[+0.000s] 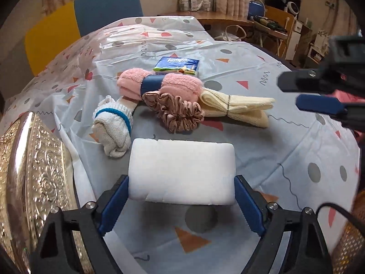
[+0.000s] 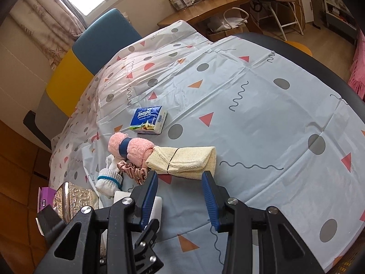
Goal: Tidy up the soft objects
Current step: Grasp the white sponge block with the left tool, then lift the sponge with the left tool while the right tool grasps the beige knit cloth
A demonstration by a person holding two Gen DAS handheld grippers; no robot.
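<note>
A white sponge block (image 1: 182,164) lies flat on the patterned tablecloth (image 1: 285,155), and my left gripper (image 1: 181,178) straddles its near end. The blue pads stand right at its two sides, with no squeeze showing. Behind it lie a rolled white sock (image 1: 114,127), a satin scrunchie (image 1: 175,111), a pink towel roll (image 1: 159,84) with a blue band, a tied cream cloth (image 1: 237,109) and a tissue pack (image 1: 176,65). My right gripper (image 2: 180,174) hovers open and empty just short of the cream cloth (image 2: 187,159). It also appears at the right edge of the left wrist view.
An embossed silver box (image 1: 34,171) stands close on the left of the sponge. A purple box (image 2: 45,197) sits beyond it. A woven basket (image 1: 351,239) is at the right edge. Blue and yellow chairs (image 2: 91,52) line the table's far side.
</note>
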